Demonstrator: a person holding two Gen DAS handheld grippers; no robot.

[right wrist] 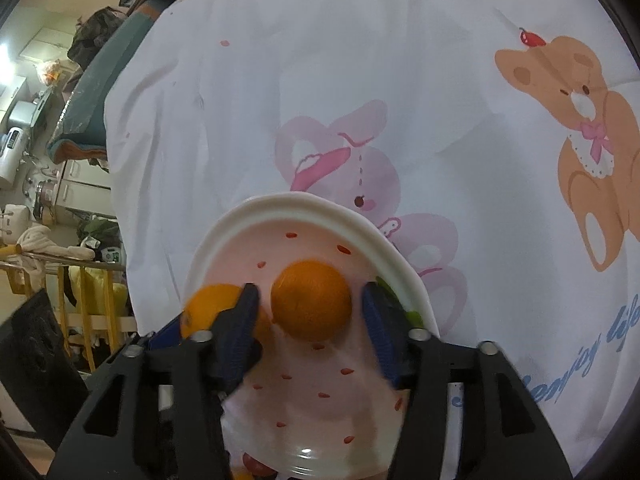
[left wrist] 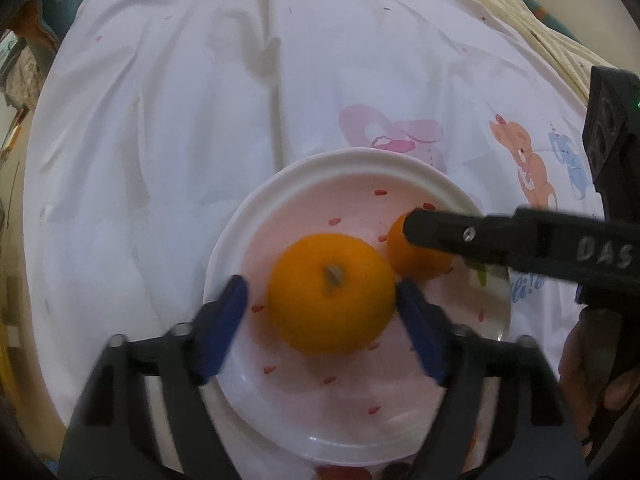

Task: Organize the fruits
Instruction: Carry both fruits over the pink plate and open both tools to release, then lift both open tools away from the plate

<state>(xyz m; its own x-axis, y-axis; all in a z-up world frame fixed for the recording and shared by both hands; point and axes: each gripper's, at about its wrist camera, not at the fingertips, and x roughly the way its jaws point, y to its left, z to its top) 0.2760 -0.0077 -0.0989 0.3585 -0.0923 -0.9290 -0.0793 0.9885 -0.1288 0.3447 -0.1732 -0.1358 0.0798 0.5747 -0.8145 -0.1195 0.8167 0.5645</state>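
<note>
A white plate with red specks lies on a white printed cloth. A large orange rests on it between the open fingers of my left gripper, with a gap on each side. A smaller orange lies beside it, partly under my right gripper's black finger. In the right wrist view the smaller orange sits on the plate between the open fingers of my right gripper, not squeezed. The large orange shows to its left. A green item lies at the plate's right rim.
The white cloth with cartoon bears covers the surface. A red fruit shows partly under the plate's near edge. Room clutter and a yellow rack stand off the cloth's left edge.
</note>
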